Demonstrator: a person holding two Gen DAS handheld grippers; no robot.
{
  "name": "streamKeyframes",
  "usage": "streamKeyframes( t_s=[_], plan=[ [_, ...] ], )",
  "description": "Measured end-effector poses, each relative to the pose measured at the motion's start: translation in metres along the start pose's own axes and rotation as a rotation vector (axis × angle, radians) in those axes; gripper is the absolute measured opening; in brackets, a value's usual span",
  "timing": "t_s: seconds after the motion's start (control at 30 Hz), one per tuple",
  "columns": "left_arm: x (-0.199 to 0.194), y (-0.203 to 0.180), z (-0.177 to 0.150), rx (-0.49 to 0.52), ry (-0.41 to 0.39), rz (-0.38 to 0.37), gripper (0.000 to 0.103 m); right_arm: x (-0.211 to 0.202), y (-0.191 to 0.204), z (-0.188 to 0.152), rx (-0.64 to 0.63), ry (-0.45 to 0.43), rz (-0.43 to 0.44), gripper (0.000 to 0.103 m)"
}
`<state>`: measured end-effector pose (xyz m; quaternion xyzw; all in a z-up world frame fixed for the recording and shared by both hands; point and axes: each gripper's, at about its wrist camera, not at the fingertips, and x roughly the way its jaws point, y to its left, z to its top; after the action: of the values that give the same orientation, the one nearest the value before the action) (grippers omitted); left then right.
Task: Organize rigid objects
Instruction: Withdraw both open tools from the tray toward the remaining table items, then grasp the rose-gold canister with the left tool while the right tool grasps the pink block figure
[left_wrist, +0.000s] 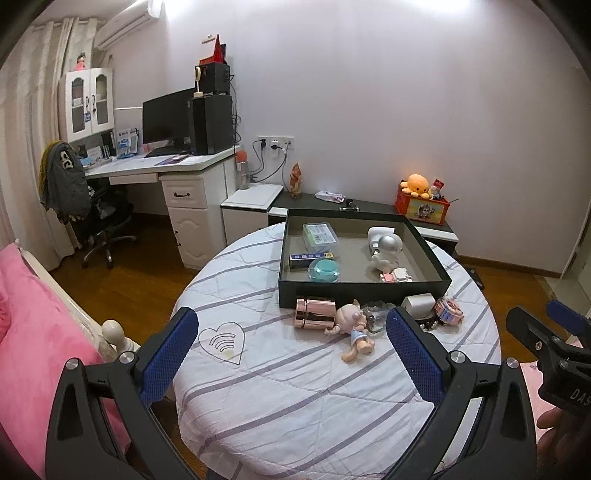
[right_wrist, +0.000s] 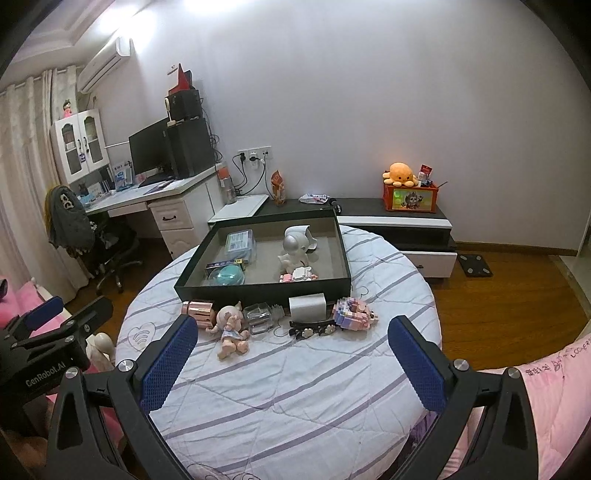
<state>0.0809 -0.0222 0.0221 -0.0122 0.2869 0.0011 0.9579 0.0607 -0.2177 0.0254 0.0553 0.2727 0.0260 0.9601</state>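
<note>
On the round quilted table (right_wrist: 280, 387) we see loose items lined up against the near wall of the black tray (right_wrist: 258, 290): rose-gold jar (right_wrist: 198, 312), doll (right_wrist: 231, 328), glass bottle (right_wrist: 258, 316), white box (right_wrist: 307, 306), pink block model (right_wrist: 352, 313). Our left gripper (left_wrist: 291, 354) and right gripper (right_wrist: 291, 363) both hover short of that row, jaws spread wide, holding nothing. Tray already holds an astronaut figure (right_wrist: 295, 247).

A round table (right_wrist: 295, 387), covered by a striped quilted cloth, is carrying a black tray (right_wrist: 258, 291) at its far side. Lying directly on the cloth, along the tray's near wall: a rose-gold jar (right_wrist: 197, 312), a doll (right_wrist: 231, 328), a clear bottle (right_wrist: 258, 317), a white box (right_wrist: 307, 306), a black clip (right_wrist: 312, 330) and a pink brick model (right_wrist: 352, 314).
</note>
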Motion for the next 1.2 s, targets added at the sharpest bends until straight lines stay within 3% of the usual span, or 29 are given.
streamKeyframes(
  t_s=[0.63, 1.2],
  plan=[
    [0.011, 0.002, -0.010, -0.004, 0.032, -0.002, 0.103, 0.009, 0.002, -0.003, -0.006, 0.031, 0.004, 0.103],
    [0.103, -0.004, -0.023, 0.002, 0.163, 0.007, 0.103, 0.083, -0.046, -0.015, 0.061, 0.181, -0.067, 0.103]
  ],
)
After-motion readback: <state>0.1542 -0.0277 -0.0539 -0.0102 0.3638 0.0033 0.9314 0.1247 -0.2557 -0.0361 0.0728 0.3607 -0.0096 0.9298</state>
